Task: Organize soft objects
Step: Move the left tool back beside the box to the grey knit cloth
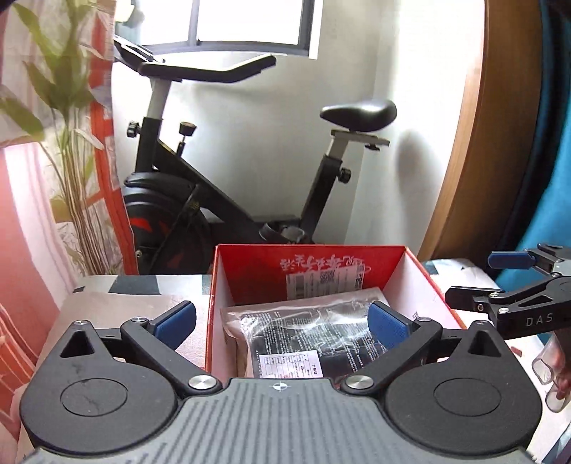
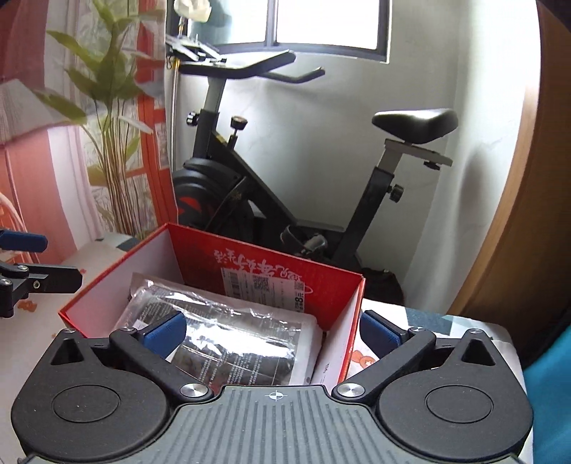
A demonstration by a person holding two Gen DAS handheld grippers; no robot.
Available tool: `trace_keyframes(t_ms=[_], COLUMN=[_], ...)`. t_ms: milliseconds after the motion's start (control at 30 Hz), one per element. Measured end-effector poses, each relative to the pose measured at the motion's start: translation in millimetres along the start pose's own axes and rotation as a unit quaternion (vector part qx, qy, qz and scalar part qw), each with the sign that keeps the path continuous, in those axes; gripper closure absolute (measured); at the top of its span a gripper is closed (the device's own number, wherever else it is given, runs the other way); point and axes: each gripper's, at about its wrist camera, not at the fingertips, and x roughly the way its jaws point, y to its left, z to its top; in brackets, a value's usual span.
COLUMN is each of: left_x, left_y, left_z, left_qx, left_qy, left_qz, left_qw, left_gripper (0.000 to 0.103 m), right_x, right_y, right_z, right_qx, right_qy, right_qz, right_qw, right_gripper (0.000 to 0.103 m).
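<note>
The left claw (image 1: 282, 326) is standing spread as wide as it goes, its 2 blue pads well apart and gripping nothing. It is hovering over the near end of a red box (image 1: 246, 275), which is sitting open on a table (image 1: 117, 307) covered with a patterned cloth. The right claw (image 2: 273, 332) is likewise gaping wide and is carrying nothing; its left pad is hanging above the inside of the box and its right pad is hanging outside the box's right wall.

Inside the box a clear plastic packet (image 1: 303, 332) holding something dark and folded is lying flat, a white printed label showing on its near end. In the right wrist view the same packet (image 2: 232, 335) is filling most of the box floor, crinkled and catching the light, and neither claw is touching it. The far inner wall of the red box (image 2: 271, 271) is showing white lettering and a barcode sticker.

From the left wrist view, the right claw (image 1: 474, 282) is appearing at the right edge, just beyond the box's right wall.

Behind the table a black exercise bike (image 1: 221, 185) is standing against a white wall under a window (image 1: 249, 21). A leafy green plant (image 1: 71, 107) is rising on the left, in front of a red and white curtain (image 1: 21, 214).
</note>
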Motion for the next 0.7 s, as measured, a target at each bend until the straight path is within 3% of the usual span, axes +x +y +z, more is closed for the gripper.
trace_keyframes(t_ms=[367, 700], left_x=[-95, -149], left_y=[-9, -30], left_z=[-23, -77], left_qx=[-0.021, -0.009], left_qy=[-0.103, -0.134], left_qz=[0.032, 0.059], left_qw=[0.9939, 0.9893], left_gripper=[0.000, 0.000], right_x=[-102, -167], right_y=[5, 37], right_z=[-24, -78], right_qx=[0.068, 0.075], right_qy=[-0.078, -0.115], right_qz=[0.003, -0.008], right_qw=[0.995, 0.990], right_gripper=[0.000, 0.000])
